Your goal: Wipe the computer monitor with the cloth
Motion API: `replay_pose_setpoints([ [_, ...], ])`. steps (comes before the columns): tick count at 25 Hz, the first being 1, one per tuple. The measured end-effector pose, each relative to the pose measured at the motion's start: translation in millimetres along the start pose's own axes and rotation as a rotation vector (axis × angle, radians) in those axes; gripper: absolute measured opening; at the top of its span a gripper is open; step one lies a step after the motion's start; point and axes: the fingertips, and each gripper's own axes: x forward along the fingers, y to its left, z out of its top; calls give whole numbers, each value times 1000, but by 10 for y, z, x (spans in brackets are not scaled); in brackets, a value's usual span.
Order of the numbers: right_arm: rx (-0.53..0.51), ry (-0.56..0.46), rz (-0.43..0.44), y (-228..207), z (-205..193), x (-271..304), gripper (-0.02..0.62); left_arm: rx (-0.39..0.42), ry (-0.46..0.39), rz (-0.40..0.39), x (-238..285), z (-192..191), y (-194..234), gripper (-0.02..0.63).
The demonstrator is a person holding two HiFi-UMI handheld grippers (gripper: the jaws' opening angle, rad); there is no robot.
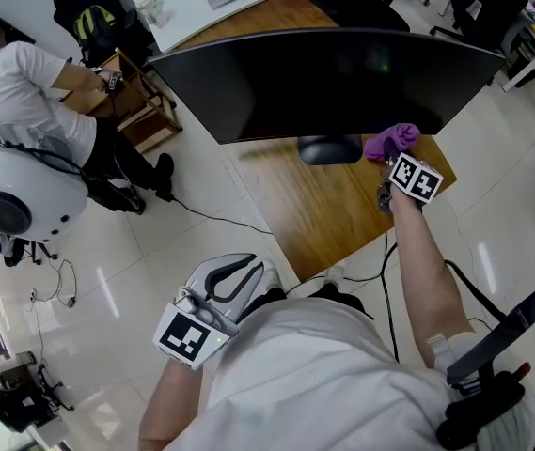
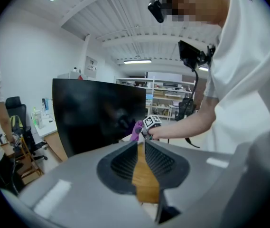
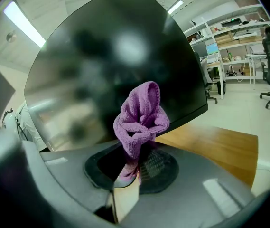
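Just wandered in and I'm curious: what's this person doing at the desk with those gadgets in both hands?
A person is wiping down a computer monitor. The right tongs grip a bunched purple cloth, held up by the screen's lower edge above the wooden desk. The left tongs are shut on nothing and held low by the person's body, away from the screen.

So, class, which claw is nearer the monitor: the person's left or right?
Right. The right claw, shut on the purple cloth, is up at the monitor's lower edge, towards its right end. The left claw is shut and empty, down beside the person's body, well short of it.
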Motion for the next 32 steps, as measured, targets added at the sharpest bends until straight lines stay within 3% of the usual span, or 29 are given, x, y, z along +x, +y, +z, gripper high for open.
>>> replay_pose_setpoints([
  [32, -63, 45, 76, 1409, -496, 373, 54, -37, -48, 53, -828, -337, 641, 71],
])
